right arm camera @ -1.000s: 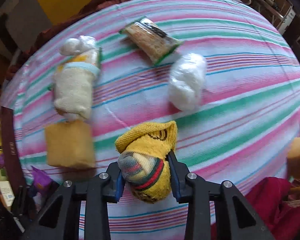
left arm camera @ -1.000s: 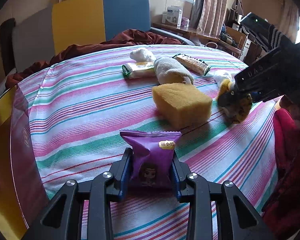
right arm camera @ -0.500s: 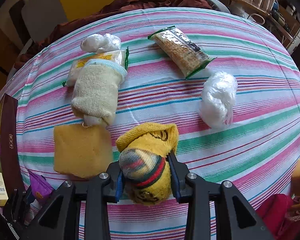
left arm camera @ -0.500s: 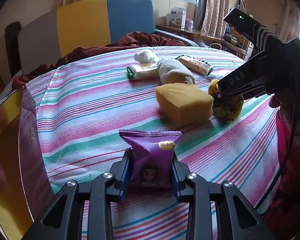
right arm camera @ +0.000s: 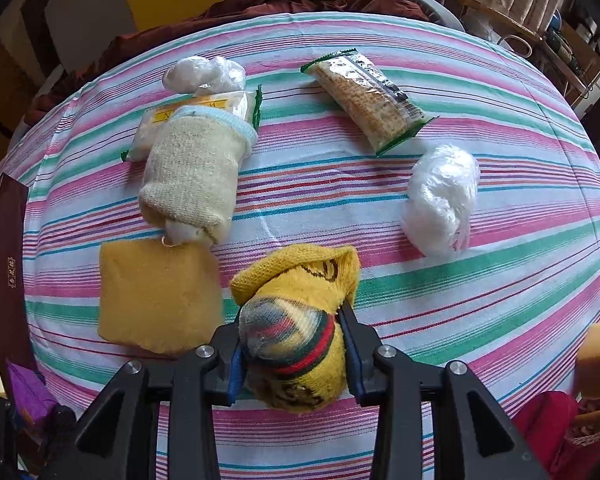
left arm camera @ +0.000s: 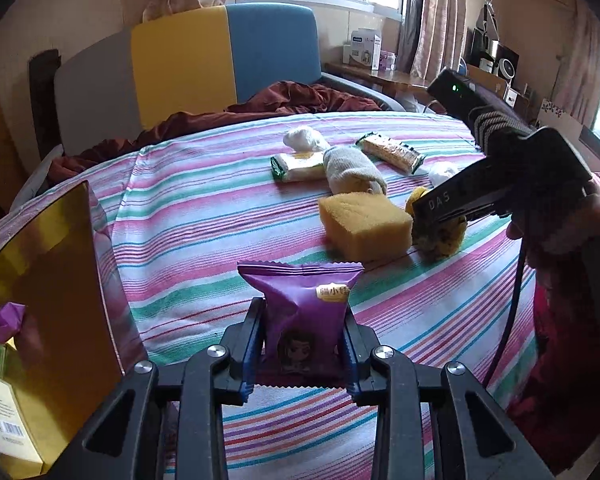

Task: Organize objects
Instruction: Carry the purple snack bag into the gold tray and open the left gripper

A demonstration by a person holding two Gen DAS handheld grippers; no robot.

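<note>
Left gripper (left arm camera: 303,354), near edge of the striped tablecloth (left arm camera: 204,216): jaws clamped on the lower half of a purple snack packet (left arm camera: 300,312), held upright and clear of the cloth; a gold-lined box (left arm camera: 56,280) stands open just to its left, with a second purple packet (left arm camera: 6,316) and a barcoded carton (left arm camera: 4,420) already inside. Right gripper (right arm camera: 292,356), further right: a rolled yellow sock (right arm camera: 300,320) with red and green bands sits between its jaws, which are opening, the sock lying beside the yellow sponge (right arm camera: 156,296).

Farther across the cloth: a cream sock (right arm camera: 192,184) lying over a white packet (right arm camera: 152,128); a cracker pack (right arm camera: 368,100); two crumpled plastic bags, one at far left (right arm camera: 204,74), one at right (right arm camera: 440,200).

Step in hand, as judged: carrying the packet to the box. To do it well, keep the grip low and light so the contents are not crushed; swing left over the box wall before lowering; release only once the packet is inside. The right side should let the sock settle fully before lifting away.

Compared with a second ago: the left gripper has risen and drawn back, so more of the box interior shows; the right gripper has turned, sock unchanged between its fingers, the grip only now loosening.
</note>
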